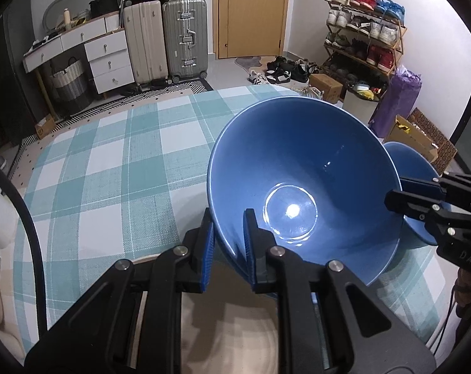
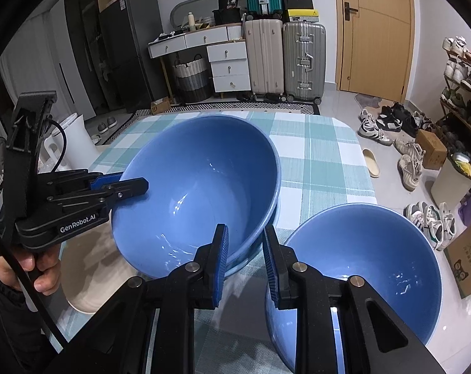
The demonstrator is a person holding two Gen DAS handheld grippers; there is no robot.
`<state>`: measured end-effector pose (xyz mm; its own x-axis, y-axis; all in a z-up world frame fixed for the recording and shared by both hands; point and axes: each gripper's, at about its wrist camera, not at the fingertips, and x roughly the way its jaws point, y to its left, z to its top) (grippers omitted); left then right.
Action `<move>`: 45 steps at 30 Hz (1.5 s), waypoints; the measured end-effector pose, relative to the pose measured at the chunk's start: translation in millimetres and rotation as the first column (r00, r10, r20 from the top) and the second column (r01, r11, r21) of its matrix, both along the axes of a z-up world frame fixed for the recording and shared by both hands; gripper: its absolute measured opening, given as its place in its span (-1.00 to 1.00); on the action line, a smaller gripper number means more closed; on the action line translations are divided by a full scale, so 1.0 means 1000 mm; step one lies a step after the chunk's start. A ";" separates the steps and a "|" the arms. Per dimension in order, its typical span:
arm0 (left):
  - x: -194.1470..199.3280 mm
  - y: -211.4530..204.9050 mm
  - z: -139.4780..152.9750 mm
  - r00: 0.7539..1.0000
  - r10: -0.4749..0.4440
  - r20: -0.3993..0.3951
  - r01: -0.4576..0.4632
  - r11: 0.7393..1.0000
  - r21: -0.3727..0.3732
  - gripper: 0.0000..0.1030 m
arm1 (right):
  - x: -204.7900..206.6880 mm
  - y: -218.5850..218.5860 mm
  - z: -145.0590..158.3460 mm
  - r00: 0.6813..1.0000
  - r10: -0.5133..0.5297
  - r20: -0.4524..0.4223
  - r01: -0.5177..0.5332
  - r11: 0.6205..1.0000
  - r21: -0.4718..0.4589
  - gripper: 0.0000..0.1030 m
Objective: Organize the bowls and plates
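A large blue bowl [image 1: 300, 168] sits tilted over a blue rim beneath it on the checked tablecloth [image 1: 110, 162]; it also shows in the right wrist view [image 2: 204, 184]. My left gripper [image 1: 228, 233] straddles its near rim, one finger inside and one outside, with a small gap left; it shows from the side in the right wrist view [image 2: 132, 184]. A second blue bowl [image 2: 360, 268] stands at the table's right edge, also in the left wrist view [image 1: 410, 168]. My right gripper [image 2: 244, 258] is open between the two bowls, its right finger [image 2: 271, 265] by the second bowl's rim.
A beige plate [image 2: 85, 274] lies on the table under the left gripper. Suitcases [image 2: 285, 59], a drawer unit [image 2: 226, 62], a door, a shoe rack [image 1: 363, 43] and loose shoes [image 2: 410, 162] surround the table. A white bin [image 2: 76, 140] stands at the far left.
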<state>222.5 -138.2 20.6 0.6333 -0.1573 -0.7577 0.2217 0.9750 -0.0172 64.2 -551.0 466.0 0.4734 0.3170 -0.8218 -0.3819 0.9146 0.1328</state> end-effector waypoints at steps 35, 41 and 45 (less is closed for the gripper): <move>-0.023 0.022 0.016 0.999 -0.017 0.031 0.021 0.994 -0.107 -0.03 | -0.021 -0.025 0.026 0.994 0.045 0.098 -0.050 0.998 0.044 0.40; -0.042 0.015 0.027 0.998 -0.042 0.050 0.049 0.989 -0.137 0.04 | -0.047 -0.048 0.050 0.949 0.082 0.306 -0.118 0.988 0.101 0.82; -0.053 0.005 0.028 0.996 -0.063 0.055 0.070 0.989 -0.128 0.05 | -0.058 -0.069 0.047 0.928 -0.010 0.372 -0.057 0.984 0.168 0.99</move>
<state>169.5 -132.9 48.6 0.6553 -0.2950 -0.6954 0.2896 0.9484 -0.1294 6.3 -620.0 512.9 0.7235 0.4530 -0.5209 -0.4554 0.8803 0.1331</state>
